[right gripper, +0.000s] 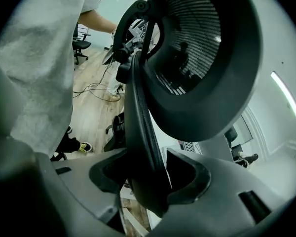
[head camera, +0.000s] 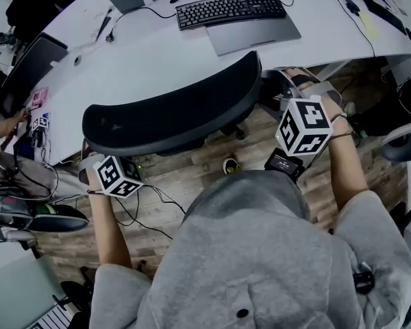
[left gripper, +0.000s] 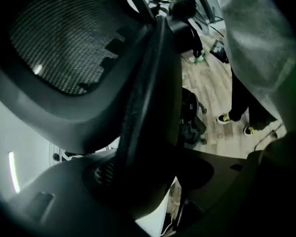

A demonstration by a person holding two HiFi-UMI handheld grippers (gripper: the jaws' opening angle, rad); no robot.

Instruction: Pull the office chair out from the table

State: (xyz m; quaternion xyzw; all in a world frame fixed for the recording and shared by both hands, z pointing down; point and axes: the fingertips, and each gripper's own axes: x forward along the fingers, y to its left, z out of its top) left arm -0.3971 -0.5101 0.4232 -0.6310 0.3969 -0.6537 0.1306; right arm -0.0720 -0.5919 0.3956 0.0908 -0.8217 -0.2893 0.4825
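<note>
Sitting pushed in against the white curved surface (head camera: 157, 53), the office chair (head camera: 171, 112) has its black backrest (head camera: 192, 101) close along the near edge, seat hidden underneath. On the surface behind it are a black keyboard (head camera: 231, 9) on a grey slab (head camera: 260, 34), and several cables trailing towards the far side. The wooden floor (head camera: 192, 157) shows below the backrest, with a small round cup (head camera: 231, 165) lying on it and loose black cables (head camera: 140, 208) to the left. A second chair (head camera: 404, 146) stands at the right edge, apart from the first. The person's grey hoodie (head camera: 260, 259) fills the lower frame directly behind the backrest; nothing else sits between the two.

Left tongs (left gripper: 150, 179): at the left end of the backrest, pointing downwards. The jaws stand wide apart, with the dark rim of the backrest running up between them. The view is dim; the rim appears to lie against one jaw, but no squeeze is visible.

Right tongs (right gripper: 147, 179): at the right end of the backrest, marker cube up. The jaws are wide apart, and the thin black rim passes between them, lying near the right-hand pad, with a clear gap on the other side. Mesh of the backrest shows above.
</note>
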